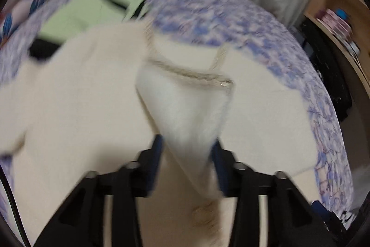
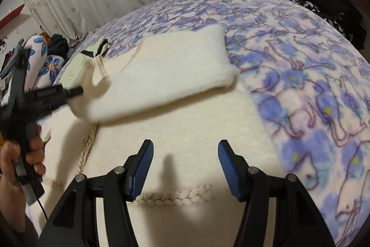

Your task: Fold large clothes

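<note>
The left gripper (image 1: pixel 187 154) grips a flap of the cream fleece garment (image 2: pixel 175 131), spread on the lilac floral bedspread (image 2: pixel 312 89), between its fingers; the right gripper (image 2: pixel 185 168) hovers half-open, empty. That slack flap could slip free mid-swing, ruining the fold.

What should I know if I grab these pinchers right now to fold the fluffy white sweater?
Left gripper: the flap is between its fingers, lifted over the sweater. The picture is too blurred to confirm the grip.
Right gripper: open, empty, above the sweater's near edge.
The sweater lies on the flowered blanket.
Done: flap partly carried across.
Left: lay it flat, then fold the rest.
</note>
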`<state>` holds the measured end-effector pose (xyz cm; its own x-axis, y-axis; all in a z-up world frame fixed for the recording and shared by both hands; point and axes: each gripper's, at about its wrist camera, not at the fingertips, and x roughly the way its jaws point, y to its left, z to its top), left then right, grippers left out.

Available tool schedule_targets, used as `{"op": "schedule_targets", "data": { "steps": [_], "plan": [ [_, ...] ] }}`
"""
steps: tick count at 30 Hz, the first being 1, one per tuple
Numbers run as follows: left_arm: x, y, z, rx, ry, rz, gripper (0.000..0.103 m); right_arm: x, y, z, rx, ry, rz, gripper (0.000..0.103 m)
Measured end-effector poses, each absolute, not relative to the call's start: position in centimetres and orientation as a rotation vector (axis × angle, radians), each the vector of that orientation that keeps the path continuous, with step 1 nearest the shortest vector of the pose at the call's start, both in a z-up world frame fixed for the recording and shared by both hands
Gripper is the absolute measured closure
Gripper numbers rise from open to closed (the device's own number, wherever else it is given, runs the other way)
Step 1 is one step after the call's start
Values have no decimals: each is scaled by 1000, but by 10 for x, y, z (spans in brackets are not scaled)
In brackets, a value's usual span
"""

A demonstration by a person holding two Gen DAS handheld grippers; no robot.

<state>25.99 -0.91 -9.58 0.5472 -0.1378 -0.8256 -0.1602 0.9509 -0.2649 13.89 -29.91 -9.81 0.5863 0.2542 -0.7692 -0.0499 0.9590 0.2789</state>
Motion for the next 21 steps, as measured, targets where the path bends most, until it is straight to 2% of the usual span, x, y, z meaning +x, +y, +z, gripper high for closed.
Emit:
{"op": "schedule_targets", "data": {
  "steps": [1, 3, 11, 18, 20, 21],
  "plan": [
    [254, 1, -102, -353, 1005, 15, 30, 139, -298, -98, 234, 933, 184, 45],
    [244, 21, -106, -440, 985, 2, 22, 141, -295, -95, 215, 933, 190, 45],
    [241, 88, -123, -607, 1004, 67, 21, 162, -296, -72, 185, 903, 188, 45],
    [279, 76, -136, -499, 1103, -72, 21, 228, -330, -61, 245, 911, 129, 40],
    [289, 60, -137, -454, 1120, -125, 25, 251, -340, -65, 271, 935, 112, 40],
    [294, 54, -137, -434, 1126, -134, 33, 262, -345, -69, 283, 951, 106, 40]
  ]
}}
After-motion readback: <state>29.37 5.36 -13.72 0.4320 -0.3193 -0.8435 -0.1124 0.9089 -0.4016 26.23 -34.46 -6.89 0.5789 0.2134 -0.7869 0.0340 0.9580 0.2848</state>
